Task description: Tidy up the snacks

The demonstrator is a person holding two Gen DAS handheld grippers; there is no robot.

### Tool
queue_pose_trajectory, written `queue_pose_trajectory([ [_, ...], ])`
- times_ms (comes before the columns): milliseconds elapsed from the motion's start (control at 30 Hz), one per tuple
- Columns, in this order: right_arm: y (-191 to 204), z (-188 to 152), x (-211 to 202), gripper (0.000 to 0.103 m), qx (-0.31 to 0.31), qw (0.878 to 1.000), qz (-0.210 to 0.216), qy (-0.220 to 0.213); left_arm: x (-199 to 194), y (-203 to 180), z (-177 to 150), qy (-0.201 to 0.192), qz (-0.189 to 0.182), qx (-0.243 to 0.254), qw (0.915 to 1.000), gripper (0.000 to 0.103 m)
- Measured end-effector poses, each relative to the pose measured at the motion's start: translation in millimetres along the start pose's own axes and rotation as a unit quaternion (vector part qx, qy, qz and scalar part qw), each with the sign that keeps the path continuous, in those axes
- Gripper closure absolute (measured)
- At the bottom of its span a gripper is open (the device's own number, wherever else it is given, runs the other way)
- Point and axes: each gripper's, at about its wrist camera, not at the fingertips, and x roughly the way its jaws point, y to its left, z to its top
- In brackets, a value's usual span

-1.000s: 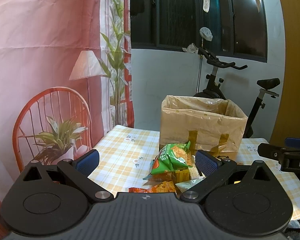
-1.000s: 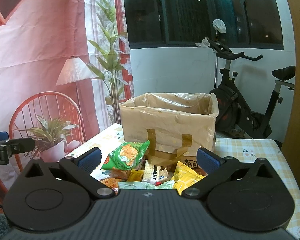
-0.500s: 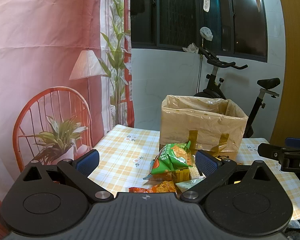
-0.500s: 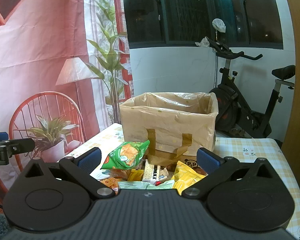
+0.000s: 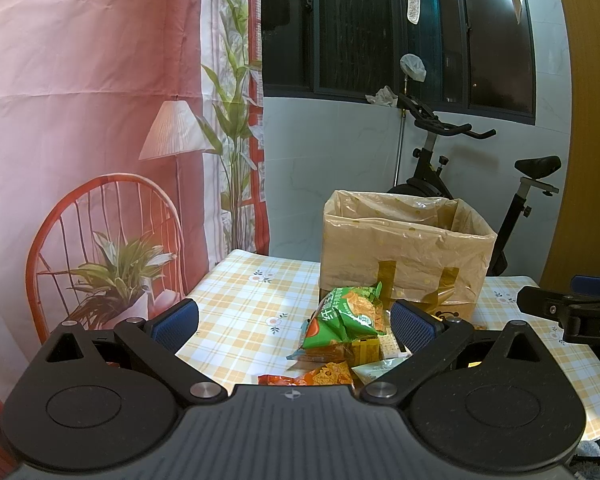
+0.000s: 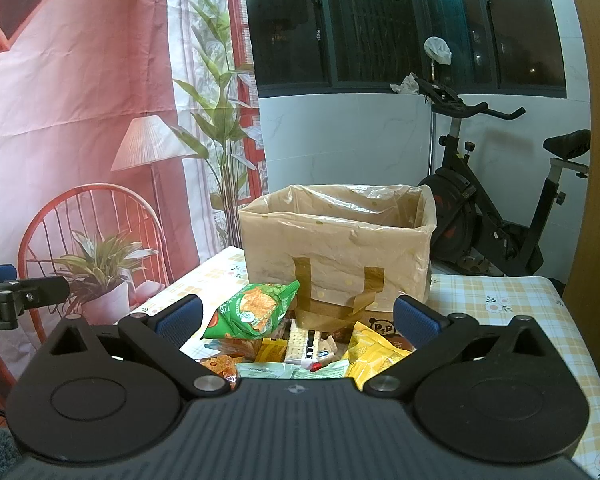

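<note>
1. The left gripper (image 5: 295,316) and the right gripper (image 6: 298,314) hang side by side short of the table (image 5: 244,300), jaws spread wide, nothing between the blue pads. Both look poised for a first pick rather than in the middle of one.
2. The snacks (image 6: 296,340) lie heaped in a loose pile just in front of the lined cardboard box (image 6: 336,248), which stands open-topped at 12 o'clock from the right gripper. It is probably where they go.
3. A green chip bag (image 6: 254,312) sits on top of the pile, at 11 o'clock in the right view. Being uppermost, it is the easiest thing to grasp.
4. A yellow packet (image 6: 370,350) lies at 1 o'clock, and a cracker pack (image 6: 300,340) sits between the two.
5. The lower packets overlap, and the gripper body hides them, so I cannot count them.
6. The box's tall near wall stands between pile and opening, so items must be lifted over it.
7. An exercise bike (image 6: 500,216) stands beyond the table at 2 o'clock, well apart.
</note>
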Motion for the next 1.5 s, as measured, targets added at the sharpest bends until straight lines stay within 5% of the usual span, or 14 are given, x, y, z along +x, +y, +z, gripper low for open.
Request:
queue_pose_trajectory([
  [500,-2,-3,1,0.0,0.006,1.0,0.0,0.004,5,3,0,0.011,0.006,-0.009,0.9999,0.0],
  [733,-8,-1,11,0.0,0.013,1.0,-0.001,0.014,14,8,6,-0.014,0.015,-0.007,0.9998,0.0],
  [1033,-33,-1,36,0.0,0.027,0.999,0.011,-0.03,53,18,3,-0.039,0.011,-0.024,0.9989,0.0],
  [1500,1,-56,136,0.002,-0.065,0.989,0.038,0.129,130,20,-42,0.026,0.02,-0.013,0.9994,0.003],
])
